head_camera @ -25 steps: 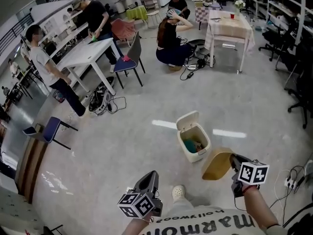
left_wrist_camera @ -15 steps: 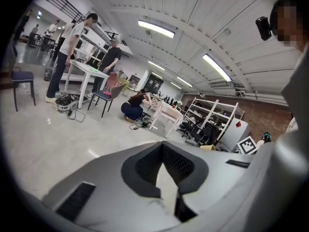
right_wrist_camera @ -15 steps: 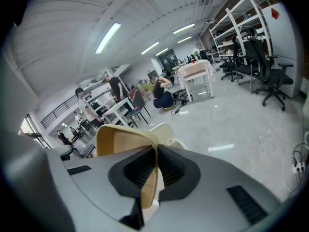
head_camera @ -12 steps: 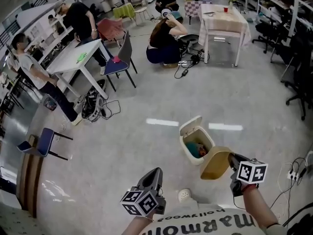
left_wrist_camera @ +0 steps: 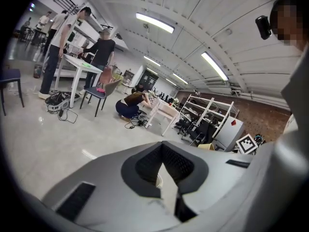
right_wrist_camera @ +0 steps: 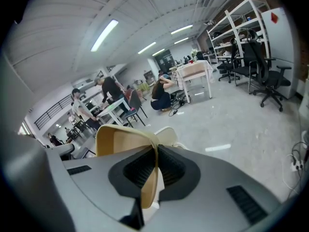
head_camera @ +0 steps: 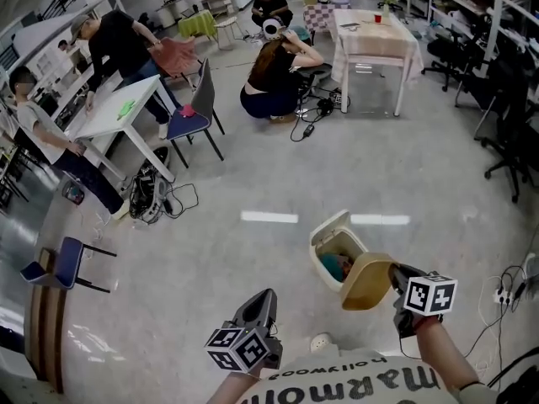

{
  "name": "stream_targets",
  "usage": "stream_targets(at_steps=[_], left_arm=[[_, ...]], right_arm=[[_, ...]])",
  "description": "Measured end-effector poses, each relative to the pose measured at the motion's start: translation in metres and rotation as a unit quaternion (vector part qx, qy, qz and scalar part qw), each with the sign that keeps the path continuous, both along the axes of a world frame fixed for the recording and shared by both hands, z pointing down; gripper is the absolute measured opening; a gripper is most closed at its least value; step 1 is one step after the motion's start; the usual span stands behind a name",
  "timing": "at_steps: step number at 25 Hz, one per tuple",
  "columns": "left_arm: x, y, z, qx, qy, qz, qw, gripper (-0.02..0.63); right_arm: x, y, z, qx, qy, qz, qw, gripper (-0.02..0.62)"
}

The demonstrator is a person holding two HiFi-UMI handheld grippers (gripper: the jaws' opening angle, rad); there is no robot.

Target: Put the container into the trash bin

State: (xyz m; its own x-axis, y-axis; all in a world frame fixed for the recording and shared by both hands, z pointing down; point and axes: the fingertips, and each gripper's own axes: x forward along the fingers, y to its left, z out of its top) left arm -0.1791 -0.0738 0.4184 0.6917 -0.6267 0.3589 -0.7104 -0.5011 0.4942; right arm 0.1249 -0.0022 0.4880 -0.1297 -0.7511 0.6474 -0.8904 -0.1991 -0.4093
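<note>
A small cream trash bin (head_camera: 324,268) stands on the floor with its lid (head_camera: 329,225) flipped open and some rubbish inside. A tan, bowl-like container (head_camera: 368,281) hangs tilted at the bin's near right rim. My right gripper (head_camera: 392,278) is shut on the container's edge. In the right gripper view the container (right_wrist_camera: 123,140) fills the space ahead of the right gripper (right_wrist_camera: 155,170), and the bin's lid (right_wrist_camera: 167,132) shows just behind it. My left gripper (head_camera: 263,298) is held low by my body, shut and holding nothing, as the left gripper view (left_wrist_camera: 163,170) shows.
My shoe (head_camera: 319,342) is on the grey floor just short of the bin. Several people work around a white table (head_camera: 112,116) and chairs (head_camera: 189,123) at the far left. Another table (head_camera: 367,38) stands far back. Office chairs (head_camera: 509,141) and cables (head_camera: 505,297) lie to the right.
The right gripper has carried the container left and forward, from beside the bin to its near right rim. The left gripper has stayed put.
</note>
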Motion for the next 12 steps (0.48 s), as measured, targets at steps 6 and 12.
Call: stream_targets(at_steps=[6, 12], left_arm=[[-0.002, -0.021, -0.004, 0.009, 0.002, 0.01, 0.9999, -0.008], [-0.008, -0.031, -0.005, 0.011, 0.005, 0.005, 0.9999, -0.008]], right_arm=[[-0.002, -0.023, -0.008, 0.006, 0.009, 0.004, 1.0, 0.015], [-0.005, -0.032, -0.008, 0.004, 0.015, 0.002, 1.0, 0.015]])
